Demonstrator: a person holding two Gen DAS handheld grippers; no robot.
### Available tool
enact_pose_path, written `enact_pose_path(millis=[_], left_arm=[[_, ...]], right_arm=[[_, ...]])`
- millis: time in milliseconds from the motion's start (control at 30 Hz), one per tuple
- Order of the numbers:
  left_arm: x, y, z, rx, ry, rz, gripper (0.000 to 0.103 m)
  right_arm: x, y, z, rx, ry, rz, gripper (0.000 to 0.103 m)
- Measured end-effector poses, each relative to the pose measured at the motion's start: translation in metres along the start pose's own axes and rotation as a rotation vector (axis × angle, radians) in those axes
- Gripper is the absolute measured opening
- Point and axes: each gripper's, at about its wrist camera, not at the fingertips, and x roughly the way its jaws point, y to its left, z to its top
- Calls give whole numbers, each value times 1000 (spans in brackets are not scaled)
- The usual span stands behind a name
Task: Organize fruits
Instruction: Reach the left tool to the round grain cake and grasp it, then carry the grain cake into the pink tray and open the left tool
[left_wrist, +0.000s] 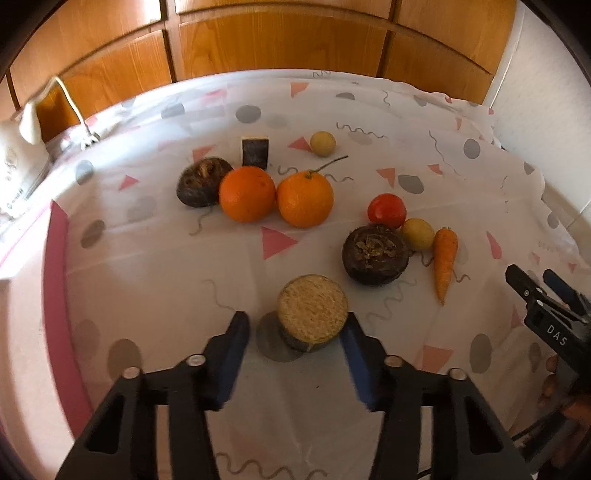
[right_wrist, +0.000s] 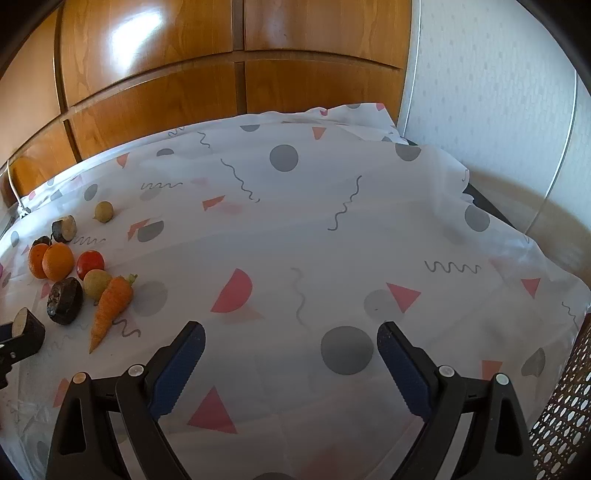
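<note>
1. My left gripper (left_wrist: 295, 323), black frame with blue pads, is tilted steeply down, jaws partway apart.
2. Its right pad (left_wrist: 352, 341) looks like it's touching whatever sits between the jaws; the left one has a gap.
3. My right gripper (right_wrist: 290, 341), same black-and-blue build, is angled down with jaws spread wide, nothing between them.
4. From the left camera, the right gripper pokes in at the right edge.

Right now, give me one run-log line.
left gripper: astride cut dark root piece, grip unclear | right gripper: open, empty | oranges: untouched
</note>
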Motion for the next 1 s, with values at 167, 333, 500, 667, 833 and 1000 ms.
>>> enact_pose_path(millis=[167,333,500,667,833,1000], left_arm=[[-1,-1,-2,4,-19,-20,36],[-6,3,-7,-17,-27,-32,35],[-16,10,-10,-45,-43,-39,35],[-35,23,-11,-77,-84,-44,35],[-57,44,-12,-138,-128,-43,35],[-82,77,-19,-231,-178,-28,35]], right_arm=[[4,0,-2,2,19,9,96],[7,1,-5,1,33,10,96],[7,3,-5,-1,38,12,96],[8,2,-6,2,41,16,96],[9,3,-6,5,42,18,96],[9,3,-8,11,35,20,97]])
